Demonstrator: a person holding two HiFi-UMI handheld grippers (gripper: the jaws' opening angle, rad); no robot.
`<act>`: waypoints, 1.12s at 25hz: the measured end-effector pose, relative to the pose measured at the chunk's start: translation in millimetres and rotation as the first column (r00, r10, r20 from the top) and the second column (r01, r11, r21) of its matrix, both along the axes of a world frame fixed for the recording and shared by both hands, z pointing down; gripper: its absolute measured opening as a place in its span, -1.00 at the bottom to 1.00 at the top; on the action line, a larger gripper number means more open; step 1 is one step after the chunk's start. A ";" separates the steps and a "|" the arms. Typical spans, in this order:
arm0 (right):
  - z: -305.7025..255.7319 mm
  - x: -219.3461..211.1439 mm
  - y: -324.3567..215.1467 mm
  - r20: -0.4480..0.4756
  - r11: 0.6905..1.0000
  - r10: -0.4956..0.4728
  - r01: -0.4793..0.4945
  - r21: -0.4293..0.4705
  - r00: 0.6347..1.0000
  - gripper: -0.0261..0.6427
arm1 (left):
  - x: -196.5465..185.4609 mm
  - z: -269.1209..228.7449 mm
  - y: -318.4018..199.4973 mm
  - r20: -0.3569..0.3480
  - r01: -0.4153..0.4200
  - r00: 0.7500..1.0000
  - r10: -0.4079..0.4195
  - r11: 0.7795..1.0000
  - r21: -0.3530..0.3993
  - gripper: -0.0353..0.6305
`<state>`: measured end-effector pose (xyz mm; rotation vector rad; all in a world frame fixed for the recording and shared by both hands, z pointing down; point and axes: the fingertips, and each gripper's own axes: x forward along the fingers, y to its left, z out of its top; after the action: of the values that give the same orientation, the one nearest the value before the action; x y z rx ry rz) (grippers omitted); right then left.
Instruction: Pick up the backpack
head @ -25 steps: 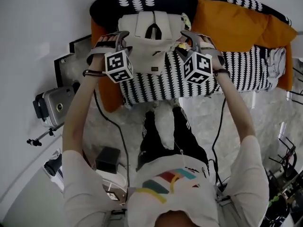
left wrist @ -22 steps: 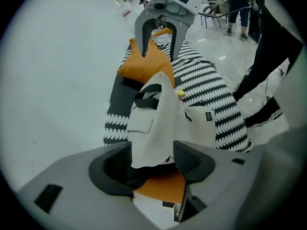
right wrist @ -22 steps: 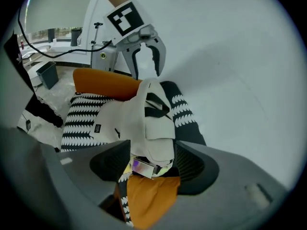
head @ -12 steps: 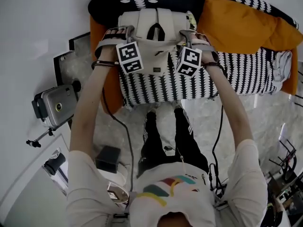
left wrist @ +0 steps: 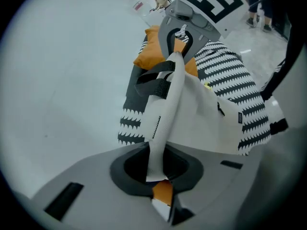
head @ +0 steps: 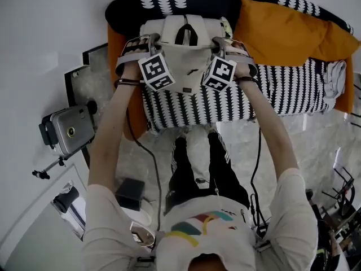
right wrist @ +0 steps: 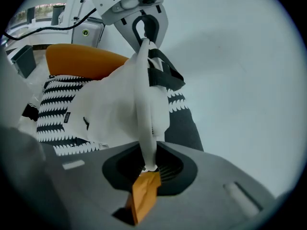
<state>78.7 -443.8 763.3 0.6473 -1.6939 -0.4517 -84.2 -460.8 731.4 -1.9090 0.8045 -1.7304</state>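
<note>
Between the left gripper's [left wrist: 157, 169] jaws: a cream fold of the backpack [head: 183, 66], clamped. The right gripper [right wrist: 146, 164] is the same on the opposite side. Both pairs have just been closing (grip looks made, lift can start). Gripper views show each pinch; only the head view shows the backpack lying on the patterned couch [head: 282, 92].

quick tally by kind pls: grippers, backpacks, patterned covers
grippers: 2, the left gripper and the right gripper; the jaws of both have just been closing and now pinch backpack fabric
backpack: 1
cover: 1, black and white, under the backpack
total: 4
</note>
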 end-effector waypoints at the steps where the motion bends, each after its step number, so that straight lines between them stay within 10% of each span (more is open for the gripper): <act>1: -6.3 1.1 -3.2 -0.002 1.000 0.005 -0.005 0.013 1.000 -0.77 | 0.4 -5.5 -2.7 -0.017 0.020 1.000 -0.020 1.000 0.014 -0.75; 19: -179.6 4.9 -8.3 0.026 0.932 -0.007 -0.003 0.362 1.000 -0.79 | -0.7 -164.7 16.3 -0.263 0.206 0.954 -0.146 0.954 0.220 -0.76; 28: -318.6 7.2 -12.3 0.057 0.836 -0.007 -0.025 0.548 0.998 -0.78 | 2.3 -302.2 17.3 -0.366 0.255 0.926 -0.091 0.865 0.432 -0.76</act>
<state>85.9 -456.1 444.7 1.0930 -1.6123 -0.9414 -81.9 -443.5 429.2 -1.8374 1.4241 -1.1515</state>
